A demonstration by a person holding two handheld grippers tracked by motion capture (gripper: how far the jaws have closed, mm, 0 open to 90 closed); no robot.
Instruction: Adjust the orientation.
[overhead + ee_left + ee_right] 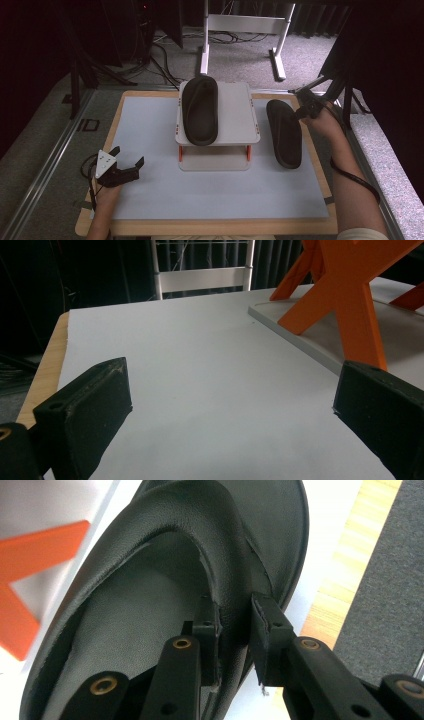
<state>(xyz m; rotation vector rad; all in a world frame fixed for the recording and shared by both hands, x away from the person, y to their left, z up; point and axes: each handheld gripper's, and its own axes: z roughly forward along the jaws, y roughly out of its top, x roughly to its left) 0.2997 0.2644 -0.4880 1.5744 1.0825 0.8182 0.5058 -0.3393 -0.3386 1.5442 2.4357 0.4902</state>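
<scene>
One black slipper lies on top of a white stand with orange legs at the table's middle back. A second black slipper is to the right of the stand, toe toward me. My right gripper reaches it from the right and is shut on its strap. In the right gripper view the strap of this slipper is pinched between the two pads of the right gripper. My left gripper rests at the front left, open with nothing between its jaws.
A grey mat covers the wooden table, whose right edge runs close beside the held slipper. The stand's base plate and an orange leg lie ahead and to the right of the left gripper. A white frame stands on the floor behind.
</scene>
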